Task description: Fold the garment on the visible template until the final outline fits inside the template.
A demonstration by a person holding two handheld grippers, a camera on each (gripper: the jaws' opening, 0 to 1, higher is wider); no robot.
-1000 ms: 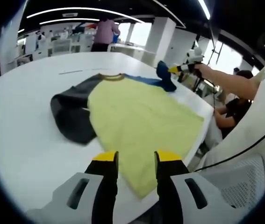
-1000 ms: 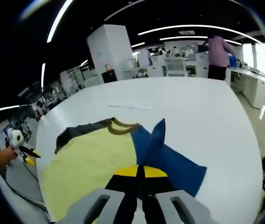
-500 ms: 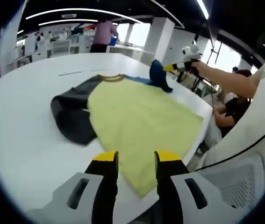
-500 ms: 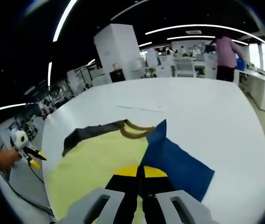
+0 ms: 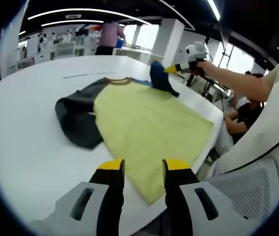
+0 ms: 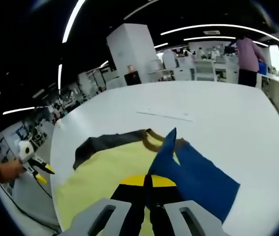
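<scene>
A T-shirt with a yellow body (image 5: 149, 123) lies flat on the white table (image 5: 26, 147), its dark grey sleeve (image 5: 77, 115) spread to the left. My left gripper (image 5: 143, 167) stands open above the shirt's near hem, holding nothing. At the far side my right gripper (image 5: 171, 69) holds the blue sleeve (image 5: 160, 78) lifted over the shirt. In the right gripper view my right gripper (image 6: 147, 183) is shut on the blue sleeve (image 6: 193, 172), which rises as a fold beside the brown collar (image 6: 151, 142). The yellow body (image 6: 102, 182) and the grey sleeve (image 6: 102, 145) lie to the left.
A thin line is marked on the table (image 6: 165, 116) beyond the collar. A person's arm (image 5: 232, 83) reaches in from the right. Another person sits past the table's right edge (image 5: 245, 118). My left gripper (image 6: 36, 164) shows small at the left. Desks and a standing person (image 6: 250, 61) fill the background.
My right gripper has carried the blue sleeve inward over the yellow body, toward the collar. The left gripper has stayed open over the hem.
</scene>
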